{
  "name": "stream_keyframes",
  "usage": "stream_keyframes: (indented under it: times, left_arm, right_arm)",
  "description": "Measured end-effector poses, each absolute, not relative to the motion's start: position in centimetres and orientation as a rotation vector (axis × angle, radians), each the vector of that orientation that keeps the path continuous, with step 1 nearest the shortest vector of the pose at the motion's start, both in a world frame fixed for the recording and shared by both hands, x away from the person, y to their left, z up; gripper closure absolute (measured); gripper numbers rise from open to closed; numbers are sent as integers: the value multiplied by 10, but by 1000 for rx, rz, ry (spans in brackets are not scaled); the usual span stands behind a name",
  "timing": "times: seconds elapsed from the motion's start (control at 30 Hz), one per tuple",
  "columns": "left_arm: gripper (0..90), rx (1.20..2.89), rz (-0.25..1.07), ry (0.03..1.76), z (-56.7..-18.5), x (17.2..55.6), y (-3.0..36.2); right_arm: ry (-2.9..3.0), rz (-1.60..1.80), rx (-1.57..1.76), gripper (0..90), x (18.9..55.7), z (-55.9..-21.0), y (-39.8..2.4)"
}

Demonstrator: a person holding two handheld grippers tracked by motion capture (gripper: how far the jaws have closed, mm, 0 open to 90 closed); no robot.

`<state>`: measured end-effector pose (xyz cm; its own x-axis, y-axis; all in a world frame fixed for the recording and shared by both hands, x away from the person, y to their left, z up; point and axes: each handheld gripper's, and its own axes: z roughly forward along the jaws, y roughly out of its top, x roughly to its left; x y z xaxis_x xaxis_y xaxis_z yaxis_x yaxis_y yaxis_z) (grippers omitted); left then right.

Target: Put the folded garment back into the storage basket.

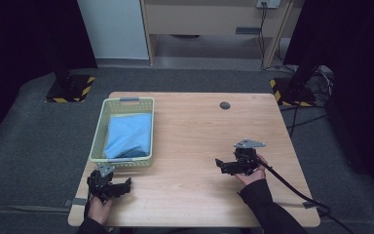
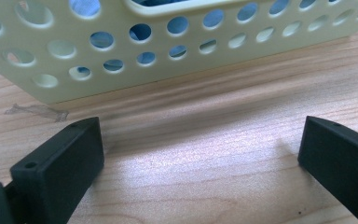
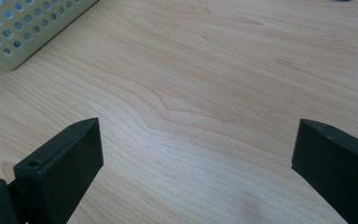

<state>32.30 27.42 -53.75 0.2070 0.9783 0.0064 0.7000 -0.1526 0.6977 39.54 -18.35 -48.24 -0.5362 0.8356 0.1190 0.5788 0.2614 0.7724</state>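
Observation:
A pale yellow-green perforated basket [image 1: 98, 130] stands on the left half of the wooden table [image 1: 199, 136], and a folded blue cloth [image 1: 129, 134] lies inside it. My left gripper [image 1: 125, 184] rests low at the table's front left, just before the basket's near wall [image 2: 121, 56], with its jaws wide apart and nothing between them. Blue cloth [image 2: 142, 32] shows through the wall's holes. My right gripper [image 1: 218, 164] sits at the front right, pointing left, open over bare wood. The basket's corner [image 3: 23, 32] appears at the upper left of the right gripper view.
A dark round cable hole [image 1: 225, 105] sits near the table's far edge. The right gripper's cable [image 1: 292, 187] trails off the front right corner. A scrap of clear tape [image 2: 35, 111] lies on the wood by the basket. Black stands with hazard-striped bases [image 1: 70, 87] flank the table on grey carpet.

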Motion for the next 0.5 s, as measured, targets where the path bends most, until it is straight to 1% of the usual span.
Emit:
stream_keyframes:
  times: [0.5]
  left_arm:
    - [0, 1921, 638, 1553, -537, 323, 274]
  right_arm:
    - [2233, 1144, 1321, 9, 394, -486, -202]
